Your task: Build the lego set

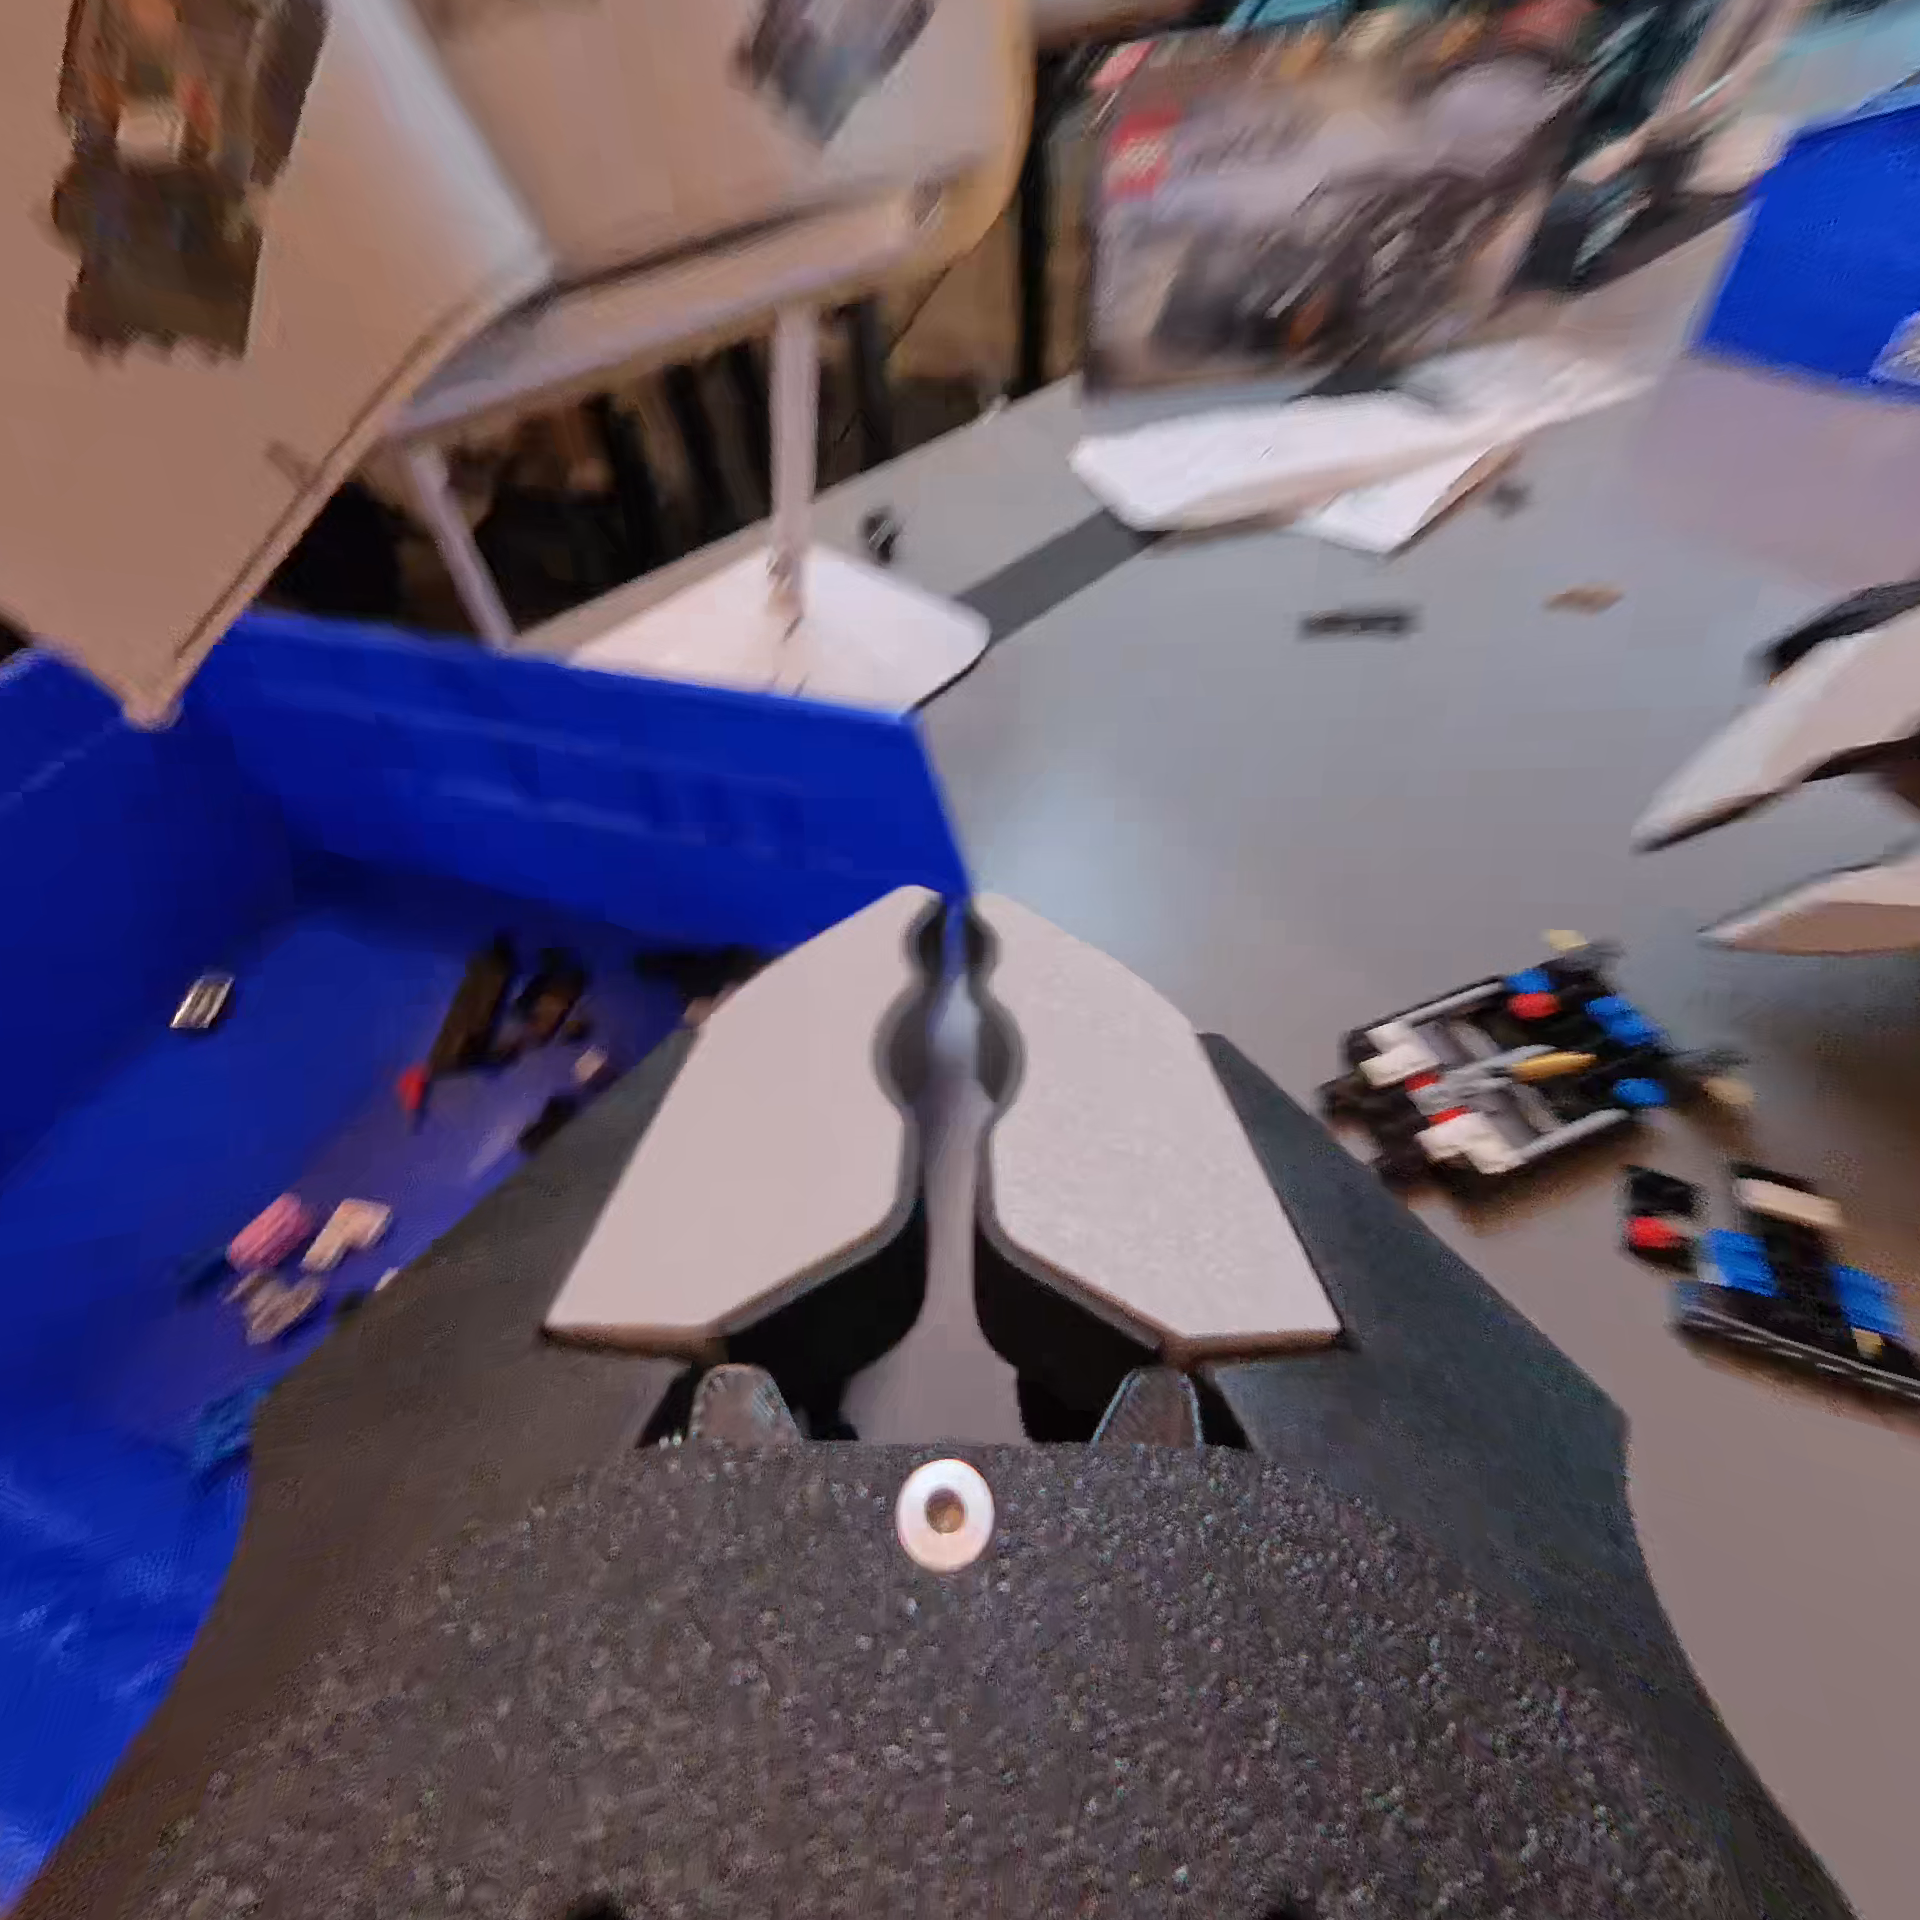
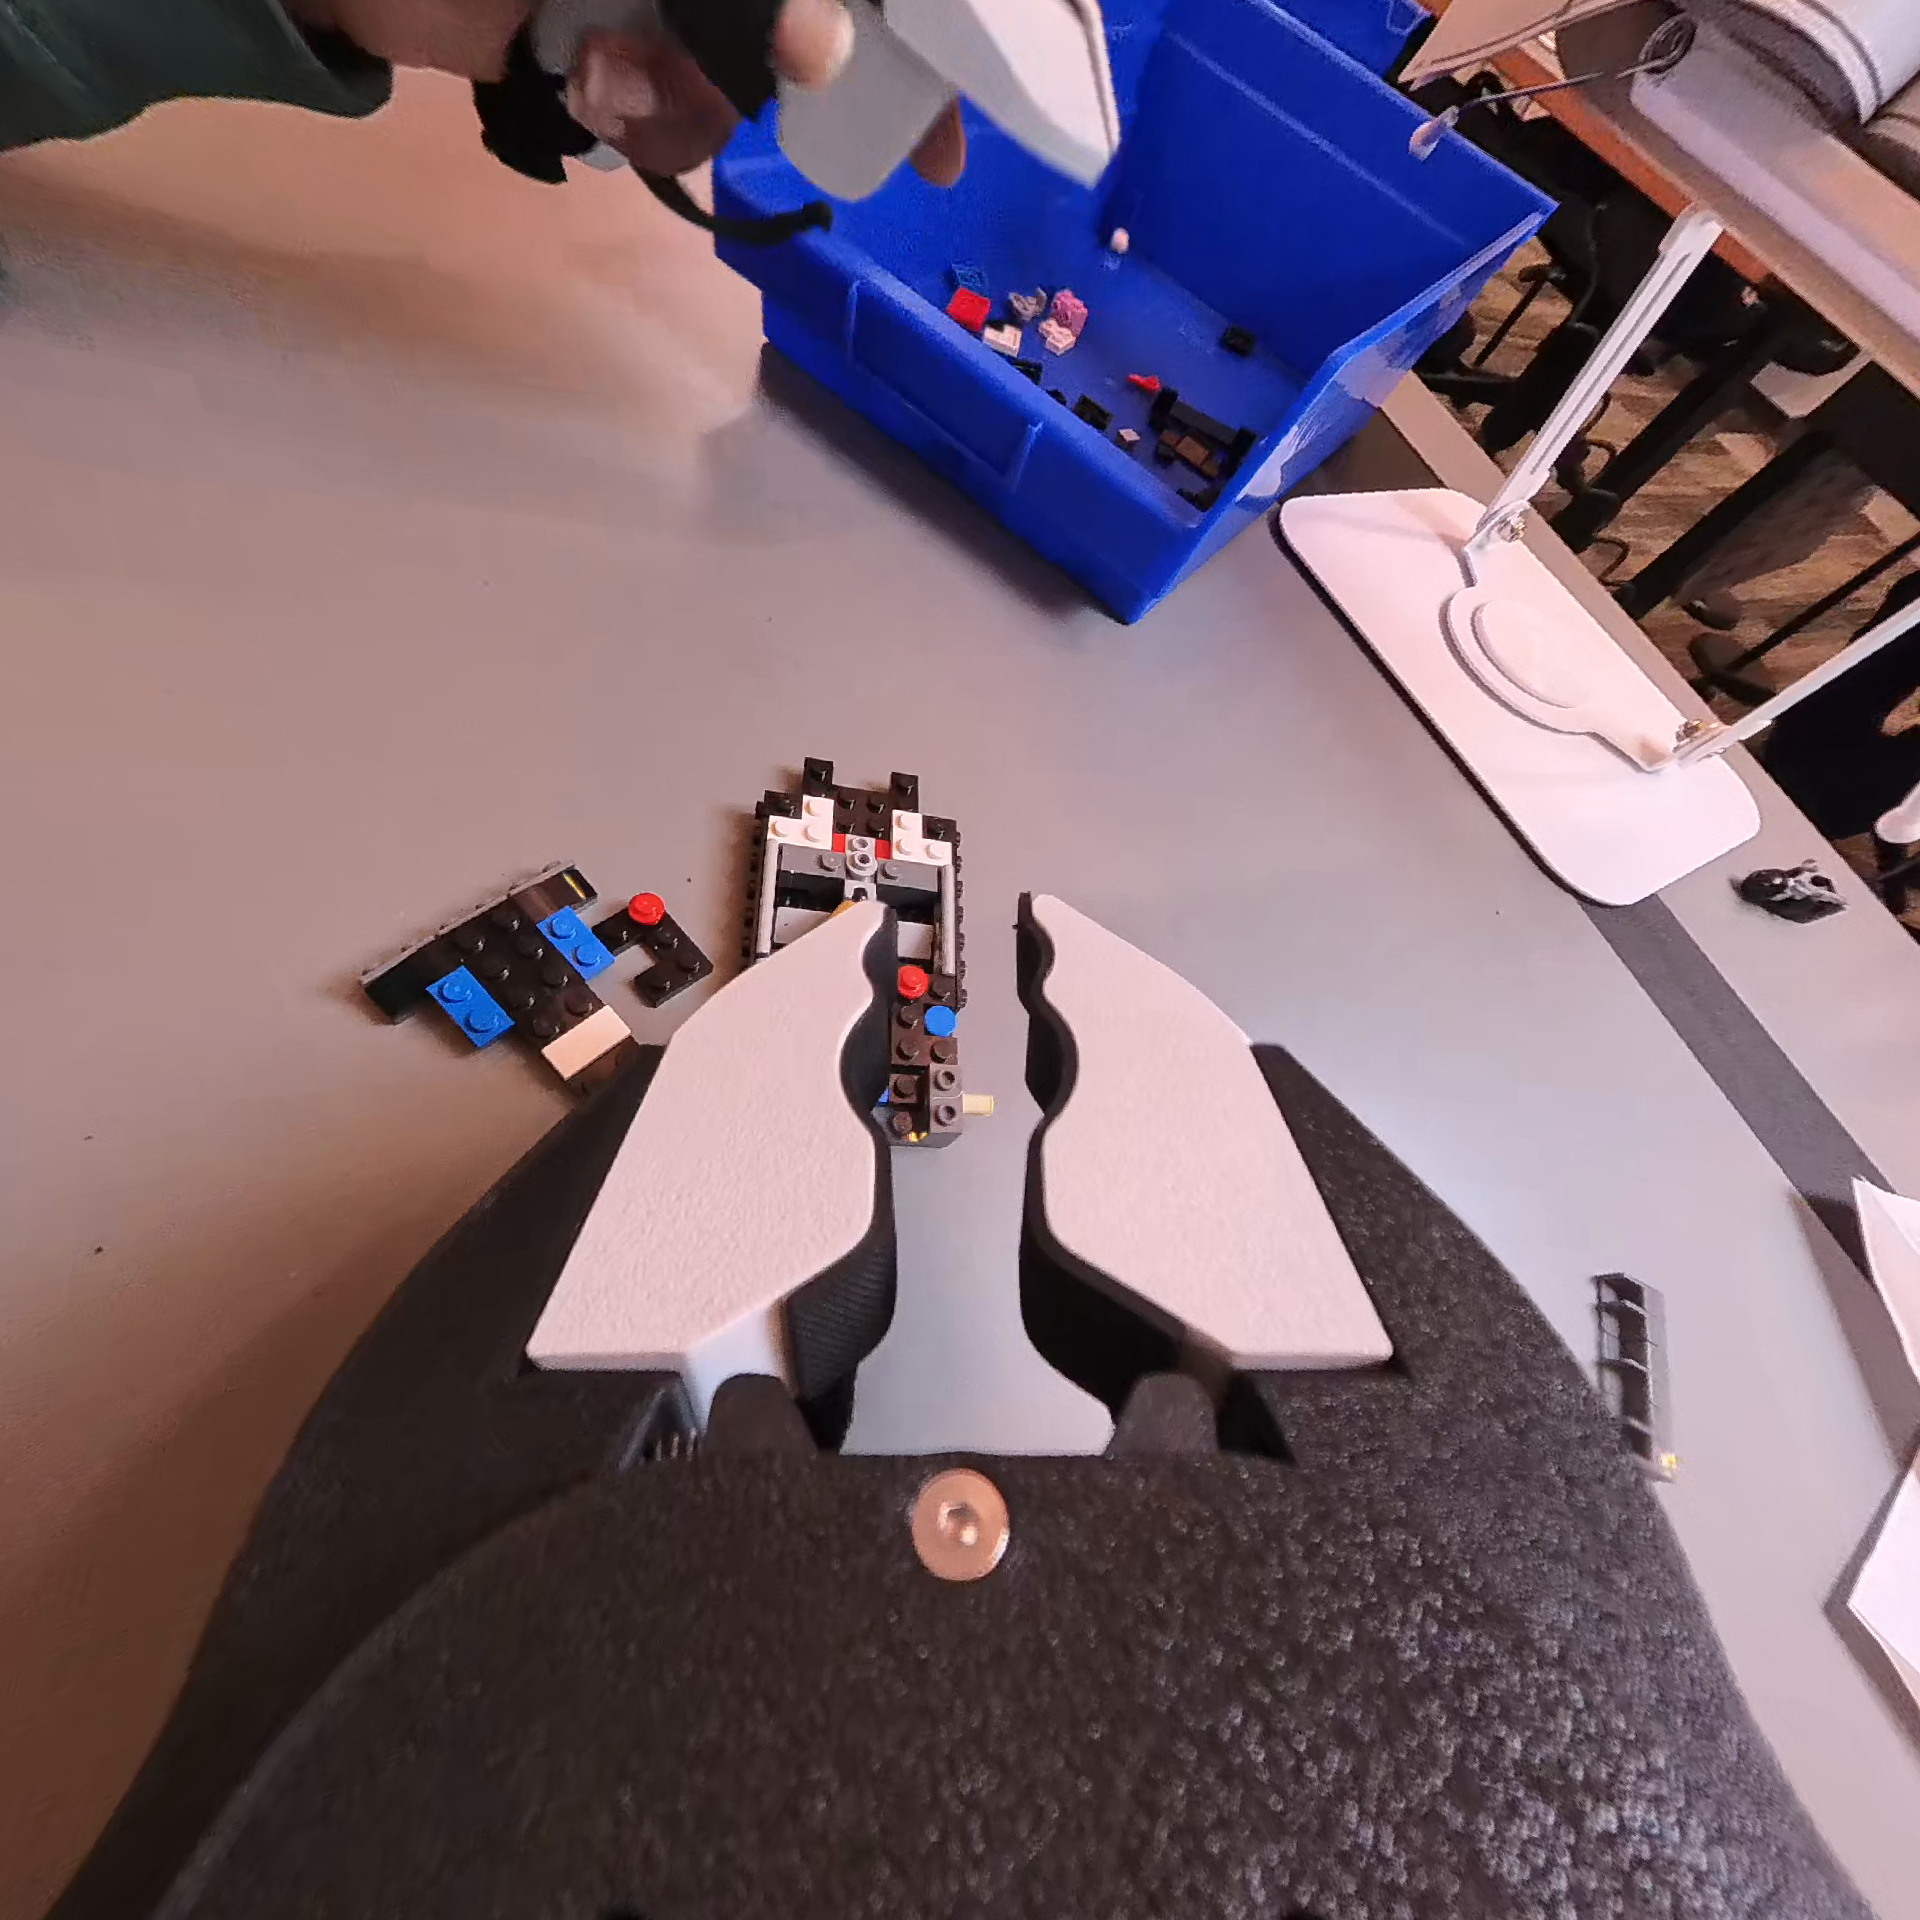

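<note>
My left gripper (image 1: pixel 956 920) hangs above the near corner of the blue bin (image 1: pixel 540 769), fingers pressed nearly together with only a thin slit between the tips; nothing sits between them as far as the blurred left wrist view allows. Inside the bin, on its floor: a scatter of small bricks (image 1: pixel 301 1242), pink, white, red and black, well below my tips. The right wrist view shows the same left gripper (image 2: pixel 1081 114) farther off, held in a hand (image 2: pixel 665 73) over the bin's back part. My right gripper (image 2: pixel 956 925) is low over the grey table (image 2: pixel 416 623), fingers spread, gap clearly open. A partly built brick model (image 2: pixel 862 862), black frame with white, grey and red pieces, lies on the table straight ahead; its near end, with a red stud and a blue stud, runs into the gap, close against my left finger (image 2: pixel 748 1122). Whether that finger touches it I cannot tell; the right finger stands apart from it. A second flat assembly (image 2: pixel 520 977), black plates with blue ones and a red stud, lies just left of the model. The bin (image 2: pixel 1299 208) stands beyond both, near the white lamp base (image 2: pixel 1538 675) at the table's edge. A small black ribbed piece (image 2: pixel 1631 1361) lies to my right.
</note>
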Motion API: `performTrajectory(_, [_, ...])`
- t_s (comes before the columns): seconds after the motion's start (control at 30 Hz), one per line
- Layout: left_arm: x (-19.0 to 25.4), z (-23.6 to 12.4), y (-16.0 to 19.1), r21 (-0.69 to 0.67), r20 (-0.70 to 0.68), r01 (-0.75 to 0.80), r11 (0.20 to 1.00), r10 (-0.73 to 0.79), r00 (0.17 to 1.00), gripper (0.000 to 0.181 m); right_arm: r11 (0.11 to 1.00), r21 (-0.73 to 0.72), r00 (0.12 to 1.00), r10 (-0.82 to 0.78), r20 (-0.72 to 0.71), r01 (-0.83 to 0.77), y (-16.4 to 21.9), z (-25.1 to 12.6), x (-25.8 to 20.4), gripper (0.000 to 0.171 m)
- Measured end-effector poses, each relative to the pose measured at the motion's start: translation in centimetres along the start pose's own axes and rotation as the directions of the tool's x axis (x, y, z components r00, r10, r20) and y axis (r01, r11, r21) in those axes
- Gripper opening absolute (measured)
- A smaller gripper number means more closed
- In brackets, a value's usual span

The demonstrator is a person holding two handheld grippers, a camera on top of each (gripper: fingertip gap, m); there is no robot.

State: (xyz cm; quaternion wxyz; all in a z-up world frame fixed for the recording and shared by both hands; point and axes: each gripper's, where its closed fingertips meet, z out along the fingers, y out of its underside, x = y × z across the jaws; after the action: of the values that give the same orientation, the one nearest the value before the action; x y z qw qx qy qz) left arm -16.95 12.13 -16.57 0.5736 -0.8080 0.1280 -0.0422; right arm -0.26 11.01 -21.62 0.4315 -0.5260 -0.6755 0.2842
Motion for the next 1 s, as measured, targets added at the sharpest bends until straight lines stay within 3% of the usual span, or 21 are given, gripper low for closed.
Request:
performTrajectory(0.13, [3.5, -2.1, -2.7, 0.139, -0.110, -0.025, 0.990, 0.041, 0.993, 0.000, 0.999, -0.013, 1.000, 0.030, 0.008, -0.030, 0.2, 0.0, 0.1, 0.023])
performTrajectory(0.17, [4.2, -2.6, -3.2, 0.160, -0.122, -0.025, 0.987, 0.044, 0.992, 0.000, 0.999, -0.020, 0.999, 0.032, 0.011, -0.031, 0.3, 0.0, 0.1, 0.021])
performTrajectory(0.2, [4.9, -3.0, -3.5, 0.173, -0.145, -0.017, 0.985, 0.043, 0.989, 0.000, 0.999, -0.035, 0.999, 0.016, 0.038, -0.014, 0.4, -0.2, -0.3, 0.000])
performTrajectory(0.3, [7.0, -3.7, -3.5, 0.175, -0.230, 0.065, 0.982, -0.024, 0.973, 0.000, 0.997, -0.070, 1.000, -0.022, 0.003, 0.022, 0.2, -0.6, 0.2, 0.000])
performTrajectory(0.5, [9.6, -2.2, 0.9, 0.091, -0.322, 0.125, 0.988, -0.089, 0.943, 0.000, 0.997, -0.073, 0.990, 0.005, 0.138, 0.006, 1.2, -0.2, -1.7, 0.000])
performTrajectory(0.53, [10.3, -2.0, 1.5, 0.080, -0.356, 0.116, 0.990, -0.081, 0.931, 0.000, 0.997, -0.080, 0.986, 0.009, 0.164, 0.004, 1.4, -0.1, -2.1, 0.006])
performTrajectory(0.57, [11.0, -1.7, 2.2, 0.058, -0.383, 0.100, 0.993, -0.070, 0.921, 0.000, 0.995, -0.100, 0.981, 0.019, 0.195, 0.000, 1.7, 0.0, -2.6, 0.019])
performTrajectory(0.63, [12.4, -1.1, 3.9, 0.008, -0.430, 0.050, 0.999, -0.042, 0.902, 0.000, 0.991, -0.133, 0.972, 0.028, 0.232, 0.003, 2.3, 0.0, -3.2, 0.023])
performTrajectory(0.87, [16.1, -1.2, 7.3, -0.097, -0.552, -0.146, 0.985, 0.069, 0.831, 0.014, 0.983, -0.151, 0.921, -0.034, 0.387, 0.100, 2.3, -0.4, -6.9, 0.023])
performTrajectory(1.0, [15.9, -1.1, 8.1, -0.126, -0.547, -0.179, 0.976, 0.082, 0.833, 0.013, 0.971, -0.196, 0.923, -0.055, 0.380, 0.139, 3.2, 0.1, -7.2, 0.023])
